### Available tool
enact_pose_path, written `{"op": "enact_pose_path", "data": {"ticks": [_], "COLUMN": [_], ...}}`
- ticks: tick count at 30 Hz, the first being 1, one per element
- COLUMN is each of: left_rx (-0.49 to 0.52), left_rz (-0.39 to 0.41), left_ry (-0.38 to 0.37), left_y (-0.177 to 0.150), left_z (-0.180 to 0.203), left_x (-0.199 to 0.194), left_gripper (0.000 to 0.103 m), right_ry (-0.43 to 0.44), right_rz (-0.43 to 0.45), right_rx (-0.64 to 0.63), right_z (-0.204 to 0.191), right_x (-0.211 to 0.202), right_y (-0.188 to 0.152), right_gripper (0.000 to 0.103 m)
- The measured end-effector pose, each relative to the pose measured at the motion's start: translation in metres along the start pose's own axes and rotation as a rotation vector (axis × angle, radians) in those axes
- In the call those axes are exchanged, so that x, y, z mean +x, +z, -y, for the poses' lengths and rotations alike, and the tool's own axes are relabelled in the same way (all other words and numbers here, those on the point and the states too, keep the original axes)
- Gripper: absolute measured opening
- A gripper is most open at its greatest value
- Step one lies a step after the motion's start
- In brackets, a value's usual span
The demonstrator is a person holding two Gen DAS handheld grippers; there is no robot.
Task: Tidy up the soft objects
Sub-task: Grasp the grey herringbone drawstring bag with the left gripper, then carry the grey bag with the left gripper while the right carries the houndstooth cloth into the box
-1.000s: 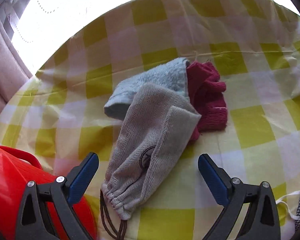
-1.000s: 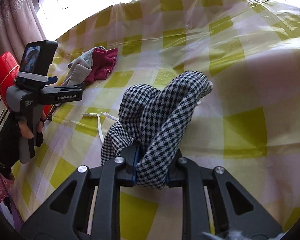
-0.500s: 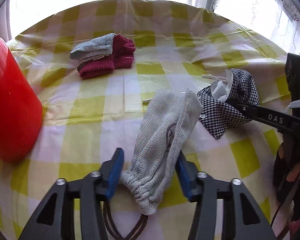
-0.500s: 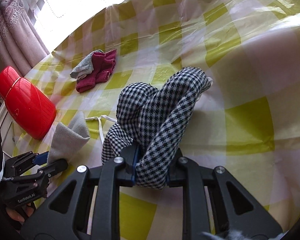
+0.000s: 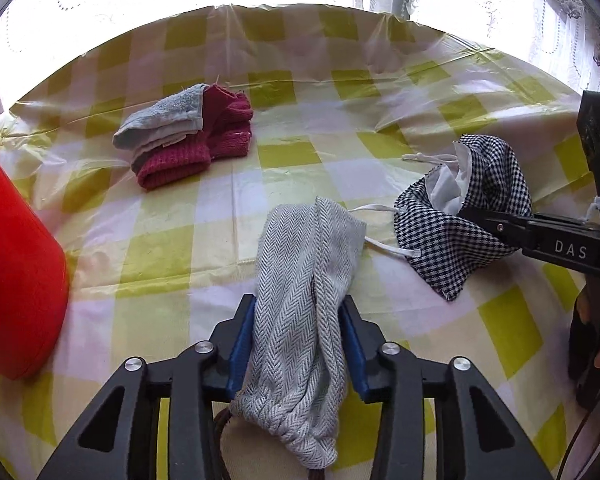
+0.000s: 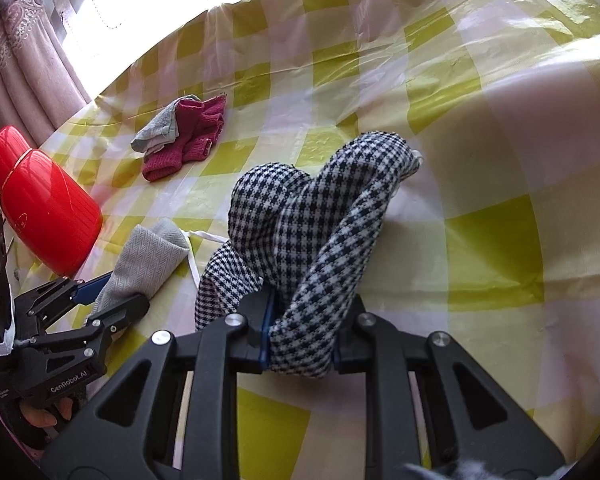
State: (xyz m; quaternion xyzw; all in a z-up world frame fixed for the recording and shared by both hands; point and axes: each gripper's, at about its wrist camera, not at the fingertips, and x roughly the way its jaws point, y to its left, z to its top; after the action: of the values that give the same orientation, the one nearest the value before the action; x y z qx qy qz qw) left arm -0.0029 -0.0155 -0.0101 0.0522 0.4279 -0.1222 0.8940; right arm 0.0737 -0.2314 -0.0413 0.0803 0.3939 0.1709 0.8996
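Note:
My left gripper (image 5: 298, 344) is shut on a grey herringbone drawstring pouch (image 5: 304, 280) and holds it over the checked tablecloth; it also shows in the right wrist view (image 6: 148, 260). My right gripper (image 6: 300, 332) is shut on a black-and-white houndstooth pouch (image 6: 320, 220), seen at the right of the left wrist view (image 5: 472, 216) with its white lining and cords showing. A pile of a grey towel (image 5: 164, 120) on dark red knitted cloths (image 5: 204, 144) lies at the far left of the table.
A red plastic container (image 5: 12, 280) lies on its side at the table's left edge, also in the right wrist view (image 6: 44, 200). The yellow and white checked cloth (image 5: 340, 92) covers the table. Curtains and a bright window stand behind it.
My left gripper closed on the grey pouch at the pile, lifted it and carried it back towards the right gripper. The right gripper kept its hold on the houndstooth pouch.

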Motion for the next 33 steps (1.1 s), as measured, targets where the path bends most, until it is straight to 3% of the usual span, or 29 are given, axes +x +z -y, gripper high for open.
{"op": "enact_pose_path", "data": {"ticks": [8,12,18,22,33], "left_rx": [-0.036,-0.108,-0.193,-0.179,-0.178], "left_rz": [0.002,-0.010,0.041,0.100,0.327], "left_ry": [0.033,0.058,0.049,0.098,0.165], "left_y": [0.000,-0.012,-0.072,-0.096,-0.093], "left_z": [-0.006,-0.013,-0.011,-0.014,-0.028], "left_x": [0.000,-0.012,-0.079,-0.123,-0.222], "left_gripper": [0.040,0.034,0.031,0.031,0.031], "right_ry": [-0.123,-0.183,-0.125,-0.099,-0.116], "right_rz": [-0.003,0.072,0.215,0.294,0.506], "right_rx": [-0.097,-0.157,-0.233,-0.279,-0.377], "right_z": [-0.020,-0.042,-0.102,-0.133,-0.184], "right_x": [0.002,-0.022,-0.095,-0.137,-0.234], "right_y": [-0.001,-0.011,-0.051,-0.071,-0.092], "right_gripper": [0.023,0.021,0.021,0.021,0.021]}}
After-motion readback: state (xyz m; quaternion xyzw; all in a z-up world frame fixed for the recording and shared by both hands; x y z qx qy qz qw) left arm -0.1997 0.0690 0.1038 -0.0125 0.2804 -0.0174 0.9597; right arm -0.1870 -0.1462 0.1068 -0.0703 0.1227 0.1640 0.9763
